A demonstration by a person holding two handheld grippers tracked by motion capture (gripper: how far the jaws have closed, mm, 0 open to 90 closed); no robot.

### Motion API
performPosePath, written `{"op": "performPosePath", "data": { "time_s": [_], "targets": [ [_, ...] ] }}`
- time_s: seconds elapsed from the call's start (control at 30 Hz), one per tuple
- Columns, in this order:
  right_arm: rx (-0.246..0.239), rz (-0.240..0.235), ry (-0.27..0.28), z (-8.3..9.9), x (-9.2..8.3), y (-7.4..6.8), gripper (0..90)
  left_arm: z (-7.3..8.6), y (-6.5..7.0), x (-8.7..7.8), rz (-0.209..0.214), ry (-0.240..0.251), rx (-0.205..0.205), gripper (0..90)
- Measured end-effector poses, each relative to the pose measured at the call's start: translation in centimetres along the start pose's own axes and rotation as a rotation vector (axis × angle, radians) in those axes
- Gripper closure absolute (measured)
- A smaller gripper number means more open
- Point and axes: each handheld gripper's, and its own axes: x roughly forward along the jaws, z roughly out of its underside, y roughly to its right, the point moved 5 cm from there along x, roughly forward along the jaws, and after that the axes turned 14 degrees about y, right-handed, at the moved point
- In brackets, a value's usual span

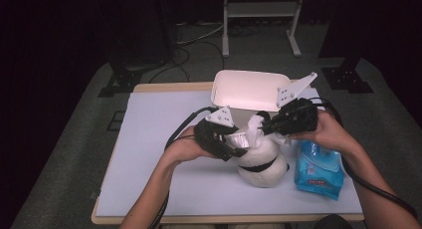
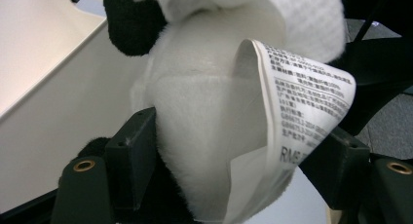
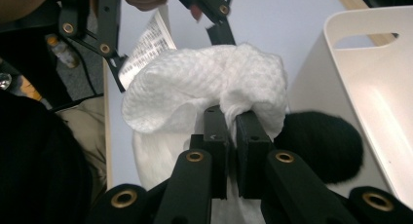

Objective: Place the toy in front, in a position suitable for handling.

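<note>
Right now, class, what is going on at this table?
A person is wiping a black-and-white plush toy with two tools. The right hand-held gripper is shut on a white wet wipe laid against the toy. The left hand-held gripper brackets the toy and its printed tag. A blue wipes pack and a white tray lie nearby.

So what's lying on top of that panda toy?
A white wipe lies on the panda toy, pinched by the right gripper. The left gripper straddles the toy and its printed tag. The fur under the wipe is hidden.
</note>
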Motion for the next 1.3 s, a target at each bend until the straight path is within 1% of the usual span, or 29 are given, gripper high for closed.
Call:
{"op": "performPosePath", "data": {
  "time_s": [0.03,0.07,0.17,0.27,0.37,0.4,0.5,0.53,0.57,0.63,0.67,0.73,0.77,0.8,0.83,0.87,0.93,1.0,1.1,1.13,1.23,1.27,1.3],
  "targets": [
    [0.0,0.0,0.0,0.0,0.0,0.0,84.4,0.0,0.0,0.0,0.0,0.0,0.0,27.6],
    [-0.015,-0.001,-0.013,-0.4,0.3,-0.2,84.3,-0.2,0.0,0.2,-0.001,0.001,0.003,27.6],
    [-0.024,-0.004,-0.024,-0.6,0.7,-0.3,84.3,-0.3,0.1,0.4,-0.001,-0.001,0.006,27.6],
    [-0.025,-0.009,-0.034,-0.6,0.9,-0.3,84.4,-0.4,0.0,0.3,-0.004,-0.005,0.006,26.0],
    [-0.016,-0.01,-0.034,-0.3,0.8,-0.2,84.4,-0.4,0.0,0.2,-0.005,0.008,0.0,21.4],
    [-0.008,-0.009,-0.028,0.0,0.5,-0.1,84.4,-0.4,0.0,0.1,-0.012,0.011,-0.004,20.0],
    [0.001,-0.004,-0.023,0.3,0.1,0.0,84.4,-0.4,0.0,-0.2,-0.016,0.02,-0.007,18.6],
    [0.012,0.004,-0.017,0.6,-0.5,0.3,84.4,-0.2,-0.1,-0.4,-0.029,0.003,-0.009,17.8],
    [0.018,0.009,-0.015,0.8,-0.7,0.3,84.4,-0.1,-0.1,-0.5,-0.032,-0.006,-0.009,17.8],
    [0.024,0.012,-0.014,1.0,-1.0,0.4,84.4,0.1,-0.2,-0.5,-0.034,-0.005,-0.016,17.8],
    [0.026,0.015,-0.007,1.3,-1.4,0.5,84.5,0.5,-0.3,-0.5,-0.031,-0.004,-0.029,17.8],
    [0.03,0.02,-0.004,1.5,-1.7,0.5,84.4,1.0,-0.4,-0.2,-0.028,-0.015,-0.036,17.8],
    [0.03,0.02,-0.004,1.5,-1.7,0.5,84.4,1.0,-0.4,-0.2,-0.028,-0.015,-0.036,17.8],
    [0.033,0.023,-0.001,1.6,-1.9,0.4,84.4,1.5,-0.5,0.1,-0.026,-0.015,-0.053,17.8],
    [0.033,0.023,-0.001,1.6,-1.9,0.4,84.4,1.5,-0.5,0.1,-0.026,-0.015,-0.053,17.8],
    [0.031,0.023,-0.003,1.7,-2.1,0.4,84.4,2.0,-0.5,0.4,-0.019,-0.02,-0.06,17.8],
    [0.029,0.025,-0.002,1.8,-2.1,0.3,84.4,2.2,-0.6,0.5,-0.016,-0.022,-0.067,17.8],
    [0.032,0.024,0.005,2.0,-2.4,0.3,84.4,2.8,-0.6,1.0,-0.005,-0.016,-0.087,17.8],
    [0.035,0.025,0.007,2.1,-2.6,0.3,84.4,3.2,-0.7,1.5,0.004,-0.022,-0.093,17.8],
    [0.034,0.027,0.008,2.2,-2.7,0.3,84.4,3.5,-0.7,1.9,0.02,-0.02,-0.109,17.8],
    [0.04,0.029,0.011,2.3,-2.9,0.2,84.4,3.7,-0.7,2.4,0.032,-0.013,-0.115,17.8],
    [0.039,0.03,0.009,2.4,-3.0,0.2,84.4,3.8,-0.7,2.9,0.037,0.006,-0.115,17.7],
    [0.039,0.028,0.01,2.4,-3.0,0.2,84.4,3.8,-0.7,2.9,0.037,0.006,-0.115,16.5]
  ]
}}
